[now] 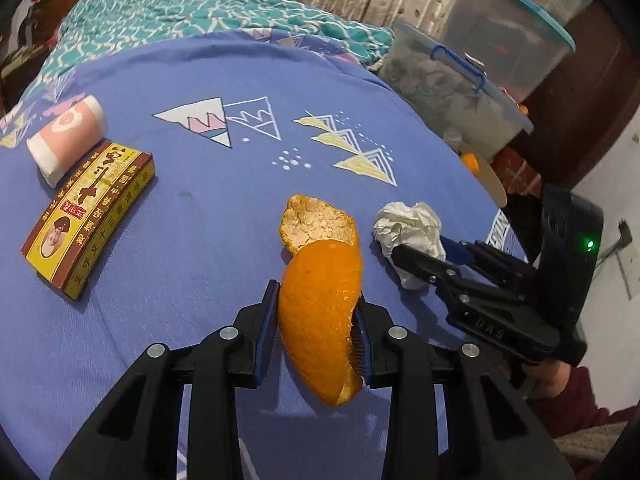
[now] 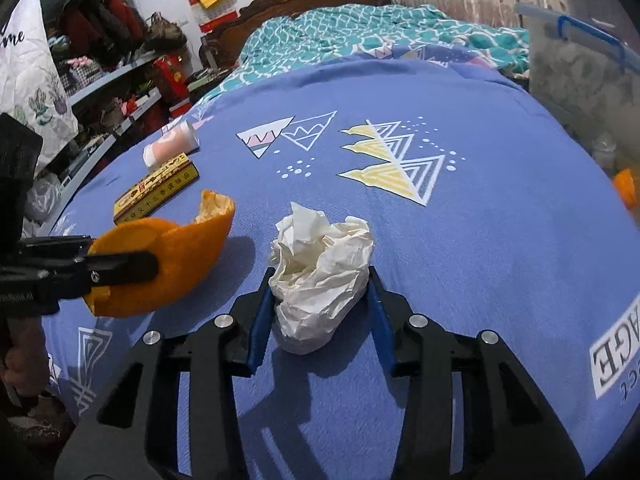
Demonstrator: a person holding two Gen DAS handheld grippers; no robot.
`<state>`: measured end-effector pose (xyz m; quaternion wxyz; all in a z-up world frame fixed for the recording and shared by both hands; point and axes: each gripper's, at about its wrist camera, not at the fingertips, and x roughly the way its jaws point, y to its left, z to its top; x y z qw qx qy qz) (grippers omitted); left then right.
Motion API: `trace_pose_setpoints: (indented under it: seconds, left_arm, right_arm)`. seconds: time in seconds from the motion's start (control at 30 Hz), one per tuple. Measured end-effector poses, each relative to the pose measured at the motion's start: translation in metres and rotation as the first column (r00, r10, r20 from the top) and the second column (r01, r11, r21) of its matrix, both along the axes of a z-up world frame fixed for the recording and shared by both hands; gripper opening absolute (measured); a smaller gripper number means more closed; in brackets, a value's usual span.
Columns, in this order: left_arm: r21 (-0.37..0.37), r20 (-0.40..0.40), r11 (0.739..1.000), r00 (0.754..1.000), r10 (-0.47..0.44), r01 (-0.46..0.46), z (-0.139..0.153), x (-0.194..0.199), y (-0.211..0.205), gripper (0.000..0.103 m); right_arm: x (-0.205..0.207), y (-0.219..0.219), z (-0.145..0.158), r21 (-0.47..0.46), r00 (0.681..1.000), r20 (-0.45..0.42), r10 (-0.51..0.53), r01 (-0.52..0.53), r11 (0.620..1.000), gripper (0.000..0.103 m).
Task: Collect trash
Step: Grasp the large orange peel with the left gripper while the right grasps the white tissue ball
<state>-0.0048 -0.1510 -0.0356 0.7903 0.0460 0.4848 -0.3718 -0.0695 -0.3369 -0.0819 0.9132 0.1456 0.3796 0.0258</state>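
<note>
A bed covered by a blue sheet (image 1: 208, 216) printed with triangles fills both views. On it lie, from larger to smaller, a yellow and brown box (image 1: 90, 218), a pink-wrapped tissue pack (image 1: 66, 138), a long piece of orange peel (image 1: 320, 312) and a crumpled white tissue (image 2: 320, 268).

The left gripper (image 1: 318, 320) reaches forward, level and low over the sheet, its jaws narrowed onto the orange peel. The peel is pinched across its middle and appears to be lifted a little, its shadow falling on the fabric below. The right gripper (image 2: 320, 300) points the same way just beside it, slightly angled down. Its jaws stand moderately wide around the crumpled tissue, which rests on the sheet; the pads (image 2: 260, 320) touch or nearly touch its sides, and I cannot tell whether they press.

Likely risks: the curved, brittle peel may crack or swing out of the thin grip if moved quickly. The light tissue may squash and slide forward, or the pads may snag the soft sheet when closing. The two grippers are near enough to bump.
</note>
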Motion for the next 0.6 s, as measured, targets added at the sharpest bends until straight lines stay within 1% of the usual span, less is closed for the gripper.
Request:
trace_pose_setpoints:
  seconds: [0.13, 0.17, 0.2, 0.23, 0.3, 0.37, 0.4, 0.5, 0.6]
  left_arm:
    - [0.048, 0.026, 0.999, 1.0, 0.004, -0.005, -0.006, -0.005, -0.005, 0.039]
    - [0.055, 0.03, 0.998, 1.0, 0.007, -0.009, -0.008, -0.006, -0.006, 0.046]
    - [0.062, 0.033, 0.998, 0.999, 0.013, -0.015, -0.008, -0.007, -0.006, 0.048]
    - [0.066, 0.037, 0.998, 0.999, 0.017, -0.02, -0.009, -0.007, -0.006, 0.05]
    - [0.083, 0.063, 0.996, 0.998, 0.017, -0.022, -0.008, -0.01, -0.008, 0.051]
    - [0.103, 0.092, 0.994, 0.996, 0.014, -0.024, -0.006, -0.012, -0.009, 0.053]
    - [0.113, 0.107, 0.993, 0.994, 0.014, -0.026, -0.005, -0.014, -0.009, 0.054]
    - [0.132, 0.139, 0.99, 0.99, 0.024, -0.043, -0.002, -0.017, -0.007, 0.062]
    - [0.135, 0.155, 0.99, 0.988, 0.027, -0.049, 0.001, -0.02, -0.005, 0.063]
  right_arm:
    - [-0.016, 0.002, -0.002, -0.03, 1.0, 0.0, -0.019, 0.019, 0.999, 0.047]
    - [-0.019, 0.002, -0.003, -0.035, 1.0, -0.002, -0.022, 0.021, 0.999, 0.049]
    - [-0.022, 0.002, -0.004, -0.039, 1.0, -0.006, -0.021, 0.021, 0.999, 0.054]
    - [-0.026, 0.002, -0.004, -0.044, 1.0, -0.008, -0.022, 0.021, 0.999, 0.056]
    - [-0.031, 0.002, -0.004, -0.05, 1.0, -0.007, -0.028, 0.028, 0.998, 0.066]
    - [-0.034, 0.002, -0.004, -0.054, 1.0, -0.004, -0.03, 0.03, 0.998, 0.068]
    - [-0.036, 0.003, -0.003, -0.061, 1.0, -0.002, -0.029, 0.029, 0.998, 0.071]
    - [-0.042, 0.009, -0.001, -0.095, 1.0, 0.014, -0.024, 0.025, 0.995, 0.078]
    - [-0.044, 0.013, 0.0, -0.116, 1.0, 0.018, -0.014, 0.016, 0.993, 0.079]
